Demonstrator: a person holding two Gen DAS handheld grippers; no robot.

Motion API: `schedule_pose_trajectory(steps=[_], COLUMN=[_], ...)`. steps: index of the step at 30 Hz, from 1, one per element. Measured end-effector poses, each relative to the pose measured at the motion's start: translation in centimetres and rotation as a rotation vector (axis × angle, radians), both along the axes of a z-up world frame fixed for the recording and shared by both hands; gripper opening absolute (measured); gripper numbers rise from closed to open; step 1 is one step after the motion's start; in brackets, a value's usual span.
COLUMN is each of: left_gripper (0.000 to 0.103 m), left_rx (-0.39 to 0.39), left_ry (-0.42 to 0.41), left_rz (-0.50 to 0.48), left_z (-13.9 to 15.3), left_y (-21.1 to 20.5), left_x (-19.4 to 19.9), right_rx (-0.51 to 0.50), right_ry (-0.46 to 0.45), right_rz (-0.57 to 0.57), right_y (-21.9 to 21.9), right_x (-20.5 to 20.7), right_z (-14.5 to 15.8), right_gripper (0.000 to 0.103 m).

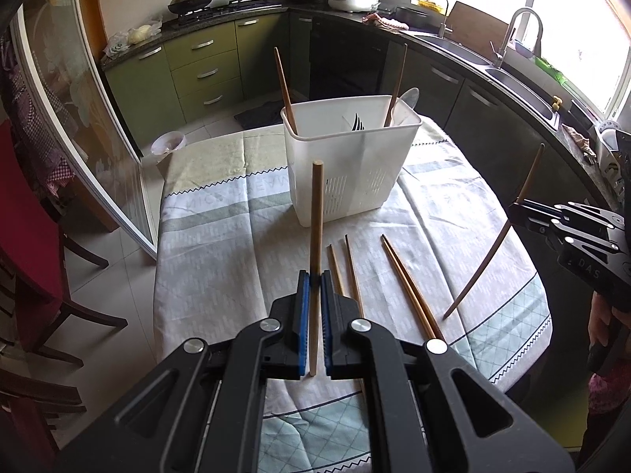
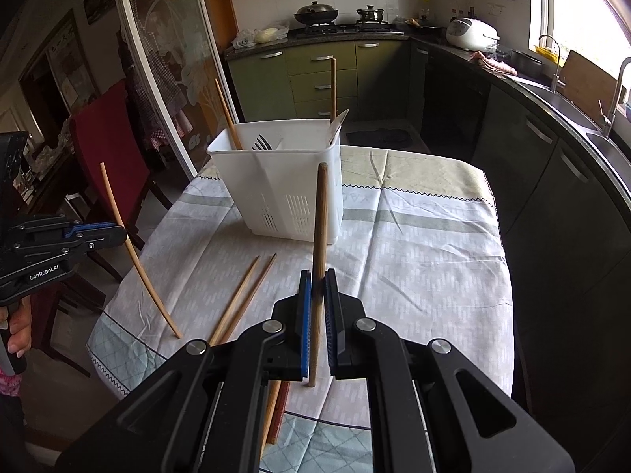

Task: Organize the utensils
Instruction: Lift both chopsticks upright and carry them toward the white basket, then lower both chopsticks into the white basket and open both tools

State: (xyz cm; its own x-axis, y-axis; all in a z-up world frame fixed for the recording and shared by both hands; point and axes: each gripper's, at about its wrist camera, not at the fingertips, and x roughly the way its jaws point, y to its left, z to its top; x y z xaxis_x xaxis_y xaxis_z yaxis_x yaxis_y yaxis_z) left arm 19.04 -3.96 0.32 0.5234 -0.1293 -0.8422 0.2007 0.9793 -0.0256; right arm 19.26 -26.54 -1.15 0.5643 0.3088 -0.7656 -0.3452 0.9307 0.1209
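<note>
So the left tongs (image 1: pixel 314 276) are clamping one light wooden chopstick (image 1: pixel 316 213), holding it pretty much upright above the bench (image 1: pixel 221 244). The right tongs (image 2: pixel 318 276) are doing the same with a darker chopstick (image 2: pixel 320 216), also near upright, leaning slightly.

Counting chopsticks: two are being held, four are lying loose on the tablecloth (image 1: pixel 453 197) in the left wrist view, as a closer pair (image 1: pixel 345 268) and a longer reddish pair (image 1: pixel 410 280), and two more are standing in the white utensil caddy (image 1: pixel 351 165), one at each end. That's eight total. The caddy is also holding one dark fork (image 1: pixel 358 122) in the middle and one pale flat utensil head at the far right end; I can't tell what that one is.

The views differ a bit. The left wrist view is showing all four loose chopsticks clearly, plus the right tongs from the side at the frame edge. The right wrist view is only showing two loose chopsticks (image 2: pixel 242 295) fully, with the reddish ones mostly hiding under the tongs. It's catching the left tongs side-on, a hand (image 2: pixel 17 327) under them, and a red chair (image 2: pixel 102 149) beside the bench. The caddy is sitting toward the far end of the bench, well apart from both tongs.
</note>
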Motion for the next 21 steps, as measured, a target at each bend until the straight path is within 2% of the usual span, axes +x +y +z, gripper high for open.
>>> schedule_pose_trajectory(steps=[14,21], left_gripper=[0.006,0.006], left_rx=[-0.015,-0.022], left_ry=[-0.018,-0.059], left_rz=[-0.01,-0.027], left_z=[1.0,3.7], left_y=[0.0,-0.6], left_x=[-0.2,0.2], right_rx=[0.01,0.036], right_ry=[-0.025,-0.071], right_rz=[0.011,0.025], right_y=[0.1,0.2], right_x=[-0.3,0.0], right_z=[1.1,4.0], right_gripper=[0.007,0.007])
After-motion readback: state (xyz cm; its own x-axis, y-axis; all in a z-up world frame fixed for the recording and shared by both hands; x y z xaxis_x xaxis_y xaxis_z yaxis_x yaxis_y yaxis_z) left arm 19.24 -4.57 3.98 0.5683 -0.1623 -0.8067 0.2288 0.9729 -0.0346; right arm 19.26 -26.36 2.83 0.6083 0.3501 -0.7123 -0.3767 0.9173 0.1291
